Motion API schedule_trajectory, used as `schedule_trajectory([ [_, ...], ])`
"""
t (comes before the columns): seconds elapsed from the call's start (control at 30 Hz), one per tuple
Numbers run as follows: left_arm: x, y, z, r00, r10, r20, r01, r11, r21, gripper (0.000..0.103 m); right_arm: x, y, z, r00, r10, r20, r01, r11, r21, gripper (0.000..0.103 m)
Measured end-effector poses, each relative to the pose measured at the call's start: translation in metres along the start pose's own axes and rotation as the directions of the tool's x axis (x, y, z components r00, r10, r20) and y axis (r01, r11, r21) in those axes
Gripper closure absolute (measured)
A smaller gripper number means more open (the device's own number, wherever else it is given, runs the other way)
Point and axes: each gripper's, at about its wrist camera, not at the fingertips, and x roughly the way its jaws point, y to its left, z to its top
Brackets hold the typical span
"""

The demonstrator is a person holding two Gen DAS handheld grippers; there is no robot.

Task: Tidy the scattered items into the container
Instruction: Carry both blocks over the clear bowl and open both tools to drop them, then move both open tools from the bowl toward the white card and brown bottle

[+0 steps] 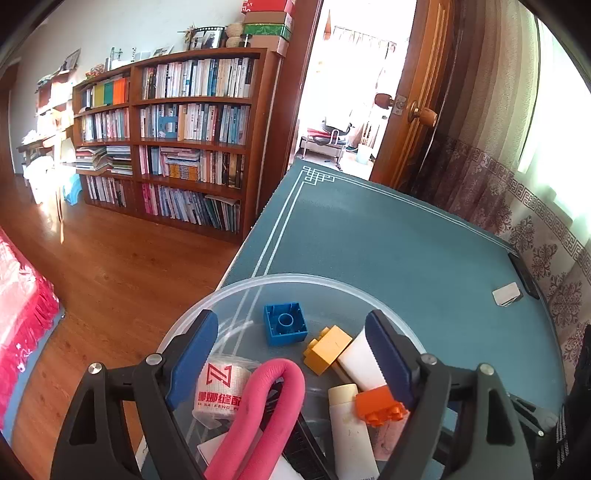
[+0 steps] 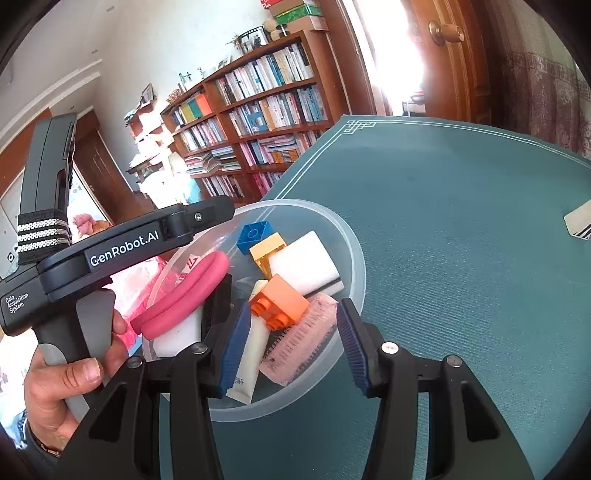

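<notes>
From the left wrist, my left tool [image 1: 291,354] hangs wide apart over the clear container [image 1: 236,291] on the desk [image 1: 388,236], gripping nothing. From the right wrist, my right tool [image 2: 290,350] gapes empty above the orange block [image 2: 282,304] inside.

bookcase [image 1: 192,140]: standing against the wall, shelves packed with books | boxes [image 1: 267,26]: sitting stacked on its top | wooden door [image 1: 417,92]: hanging open beside it | patterned curtain [image 1: 535,229]: hanging along the table's edge | teal table mat [image 1: 388,236]: lying flat, white border lines running round it
</notes>
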Motion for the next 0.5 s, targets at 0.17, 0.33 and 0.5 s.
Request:
schedule_trajectory([
  [0.17, 0.001, -0.006, -0.003, 1.0, 0.016, -0.019, -0.016, 1.0, 0.012, 0.017, -0.01, -0.006, -0.004, 1.0, -0.011, 0.009, 0.011, 1.0, 0.019, 0.051],
  [0.33, -0.004, -0.014, -0.004, 0.999, 0.037, -0.012, -0.036, 0.999, 0.035, 0.007, -0.018, -0.015, -0.009, 1.0, -0.025, 0.016, 0.025, 0.999, 0.042, 0.051],
  [0.5, -0.013, -0.023, -0.005, 0.999, 0.047, 0.015, -0.047, 0.997, 0.057, 0.0, -0.024, -0.025, -0.013, 0.999, -0.039, 0.013, 0.038, 0.997, 0.069, 0.051],
])
